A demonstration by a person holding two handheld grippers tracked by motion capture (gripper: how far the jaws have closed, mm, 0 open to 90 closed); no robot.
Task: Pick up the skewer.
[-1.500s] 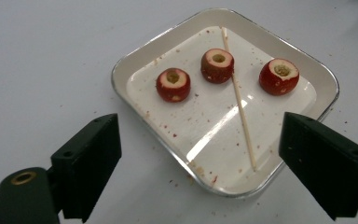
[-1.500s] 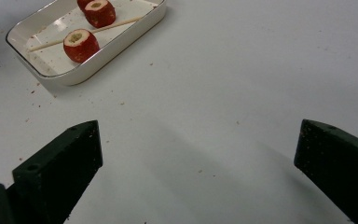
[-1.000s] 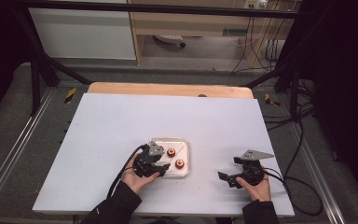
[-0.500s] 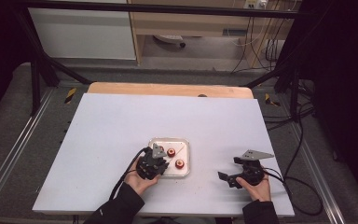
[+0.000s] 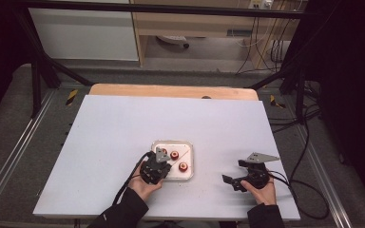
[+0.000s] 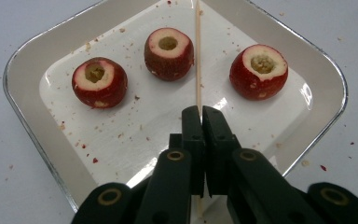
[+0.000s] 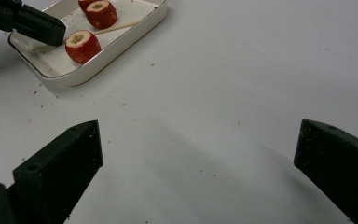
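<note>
Wooden skewer (image 6: 197,56) pinched tight in left gripper (image 6: 201,116), aimed over tray (image 6: 37,51) w/ cored red fruits (image 6: 168,46), prob. for spearing. Right gripper (image 7: 198,154) wide open, empty, parked near-right.

Three cored red fruits (image 6: 169,52) upright in tray (image 6: 25,88) (skewer (image 6: 197,56) between).

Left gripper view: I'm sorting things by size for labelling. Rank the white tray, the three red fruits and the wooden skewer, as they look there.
1. White tray, largest by far.
2. Wooden skewer, long but very thin, clamped in the left gripper.
3. Three red fruits: they look alike, so I leave them unranked.
</note>
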